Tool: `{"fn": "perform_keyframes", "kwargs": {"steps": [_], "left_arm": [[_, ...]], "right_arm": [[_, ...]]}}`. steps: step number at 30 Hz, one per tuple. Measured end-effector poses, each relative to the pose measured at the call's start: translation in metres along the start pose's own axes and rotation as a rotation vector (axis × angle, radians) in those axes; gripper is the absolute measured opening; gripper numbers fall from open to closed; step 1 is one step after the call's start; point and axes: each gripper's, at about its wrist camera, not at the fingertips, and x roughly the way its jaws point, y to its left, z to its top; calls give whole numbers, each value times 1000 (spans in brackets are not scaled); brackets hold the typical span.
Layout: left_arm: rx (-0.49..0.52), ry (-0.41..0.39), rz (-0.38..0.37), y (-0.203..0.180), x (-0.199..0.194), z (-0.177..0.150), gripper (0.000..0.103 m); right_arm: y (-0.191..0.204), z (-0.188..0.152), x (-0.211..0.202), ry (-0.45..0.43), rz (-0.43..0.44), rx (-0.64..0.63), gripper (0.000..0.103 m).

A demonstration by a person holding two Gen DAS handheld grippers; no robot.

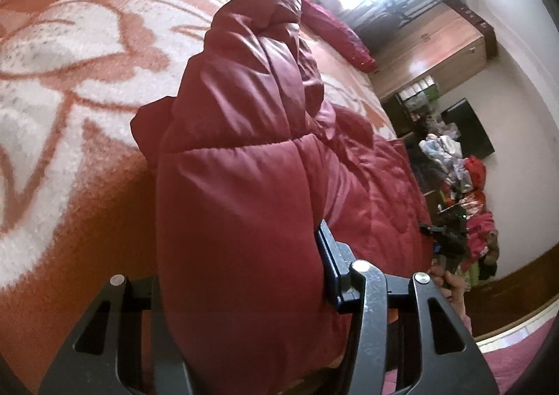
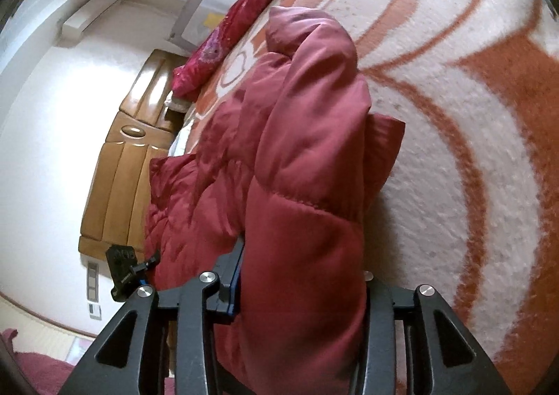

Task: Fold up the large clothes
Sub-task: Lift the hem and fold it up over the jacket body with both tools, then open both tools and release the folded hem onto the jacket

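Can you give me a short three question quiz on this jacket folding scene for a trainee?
1. True or false: the left hand-held gripper has a thick fold of the red puffer jacket between its fingers.
2. What lies under the jacket: A) a bare wooden floor, B) an orange and white patterned blanket, C) a glass table?
3. Fill the gap: in the right wrist view, the right hand-held gripper is closed on the ____.

Key:
1. True. Padded fabric fills the space between the fingers.
2. B. The blanket covers the bed around the jacket.
3. Jacket. Its red quilted fabric bulges up between the fingers.
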Motion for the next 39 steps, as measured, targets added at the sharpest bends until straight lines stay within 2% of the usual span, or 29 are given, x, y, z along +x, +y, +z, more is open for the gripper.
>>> {"fn": "perform_keyframes", "kwargs": {"steps": [6,10,13,21,23,25,28,32,34,39], "left_arm": [[-16,-4,-25,17,7,-8,56],[-30,-9,-21,25,13,-12,67],[-8,-18,25,19,13,-14,72],[23,-37,125,9,14,-16,76],[22,-40,157,8,14,-17,84],[29,-52,216,4,12,-18,88],[48,-74,289,-6,3,-20,89],[109,-113,424,-24,-17,-22,89],[104,-139,459,-26,-28,-21,89],[67,-204,423,-29,-55,-14,89]], "right_arm": [[-25,-7,8,-15,19,52,54],[-34,-13,14,-23,25,66,62],[-37,-17,15,-27,25,70,64],[-24,-17,17,-43,-31,54,65],[-17,-18,18,-50,-57,44,68],[-11,-19,18,-55,-86,32,71],[1,-20,15,-65,-140,13,75],[19,-20,2,-106,-203,-9,76],[22,-20,-7,-137,-219,-8,76],[35,-20,-38,-257,-273,-6,78]]}}
